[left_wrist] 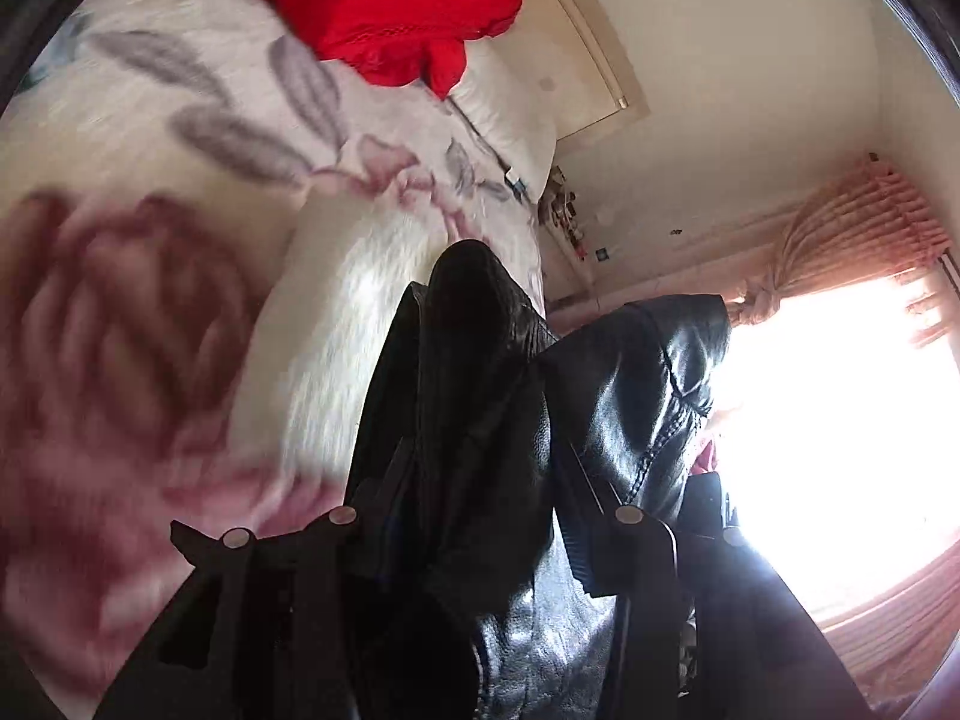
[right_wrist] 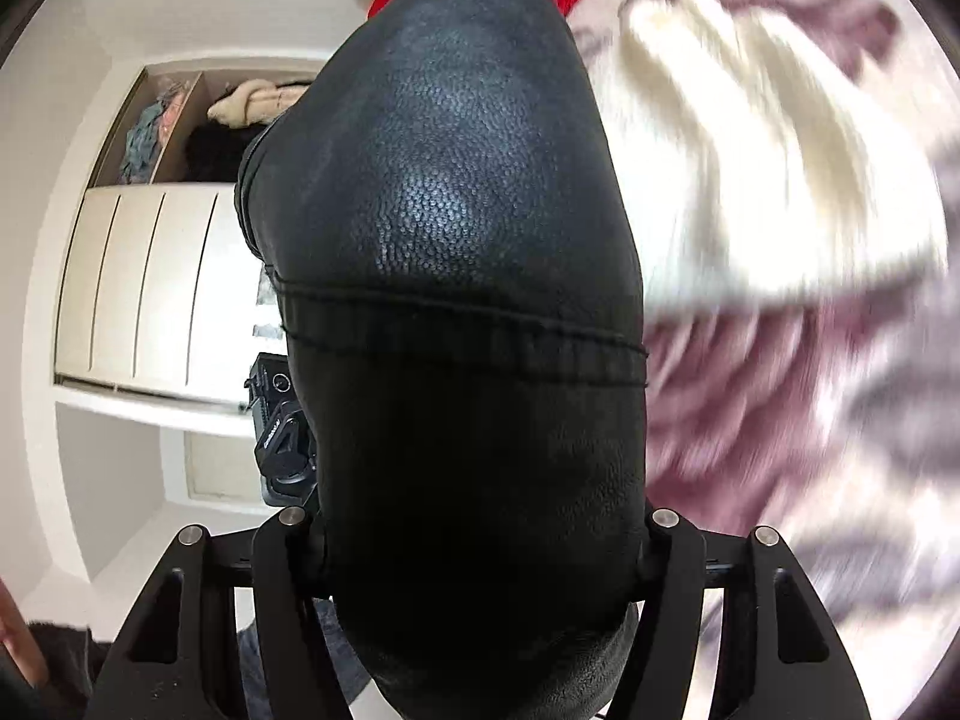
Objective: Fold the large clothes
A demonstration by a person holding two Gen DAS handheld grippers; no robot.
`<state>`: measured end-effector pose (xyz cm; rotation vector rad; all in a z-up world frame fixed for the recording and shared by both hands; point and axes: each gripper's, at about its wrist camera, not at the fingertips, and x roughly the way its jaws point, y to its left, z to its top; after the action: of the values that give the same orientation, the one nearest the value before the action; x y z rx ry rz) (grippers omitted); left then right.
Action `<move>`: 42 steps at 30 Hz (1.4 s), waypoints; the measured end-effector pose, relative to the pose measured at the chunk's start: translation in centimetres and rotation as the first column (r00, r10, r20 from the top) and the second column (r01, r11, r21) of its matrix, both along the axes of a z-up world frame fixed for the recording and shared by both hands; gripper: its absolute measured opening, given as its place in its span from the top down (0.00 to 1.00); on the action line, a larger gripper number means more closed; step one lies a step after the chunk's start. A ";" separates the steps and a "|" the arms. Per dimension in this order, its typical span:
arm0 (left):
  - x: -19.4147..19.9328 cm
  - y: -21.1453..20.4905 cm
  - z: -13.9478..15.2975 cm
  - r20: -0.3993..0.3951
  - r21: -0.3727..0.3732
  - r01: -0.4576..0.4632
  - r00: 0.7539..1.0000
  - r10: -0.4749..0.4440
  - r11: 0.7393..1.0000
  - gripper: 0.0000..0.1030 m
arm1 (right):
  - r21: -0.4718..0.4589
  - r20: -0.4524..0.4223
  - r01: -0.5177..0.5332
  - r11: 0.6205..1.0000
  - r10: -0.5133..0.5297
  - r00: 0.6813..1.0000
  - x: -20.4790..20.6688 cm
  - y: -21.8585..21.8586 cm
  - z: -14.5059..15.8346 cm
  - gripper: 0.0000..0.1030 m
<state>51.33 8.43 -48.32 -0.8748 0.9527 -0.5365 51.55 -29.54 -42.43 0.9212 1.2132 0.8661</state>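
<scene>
The left gripper [left_wrist: 480, 516] has its two fingers partly closed on a bunch of the black leather jacket [left_wrist: 528, 396]. The jacket fills the gap between the fingers and sticks up in front of them in two shiny folds. The right gripper [right_wrist: 474, 525] stands wider, and a fat roll of the same black leather jacket [right_wrist: 456, 252] is squeezed between its fingers. A stitched seam runs across the roll just ahead of the fingers.

Under and beyond the left gripper lies the flowered bedspread [left_wrist: 180, 192], blurry here. A fluffy white garment [left_wrist: 336, 348] lies on it just left of the jacket. Farther ahead sits a red garment [left_wrist: 390, 6]. To the right of this gripper a bright window [left_wrist: 840, 420] shines, with a pink curtain [left_wrist: 852, 222] tied back above it.

To the left of the right gripper stands an open closet [right_wrist: 180, 120] with clothes stuffed inside.
</scene>
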 end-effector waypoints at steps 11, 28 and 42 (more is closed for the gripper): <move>13.5 -2.4 -10.9 -0.111 0.020 0.050 0.993 -0.047 0.999 0.57 | -0.067 -0.135 0.045 0.997 -0.054 0.989 20.5 -3.3 -11.4 0.35; 7.7 -4.7 1.4 -0.008 0.607 -0.073 0.995 0.098 0.792 0.00 | -0.757 0.090 0.165 0.632 -0.148 0.985 16.6 0.6 1.0 0.02; -6.9 -10.9 15.5 0.062 0.797 -0.079 0.997 0.049 0.599 0.00 | -0.891 0.284 0.318 0.323 -0.150 0.947 -3.5 4.4 15.0 0.01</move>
<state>44.40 -2.44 -32.84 -0.0624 0.9893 -0.0091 48.03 -25.18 -27.40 0.0312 1.1388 -0.1156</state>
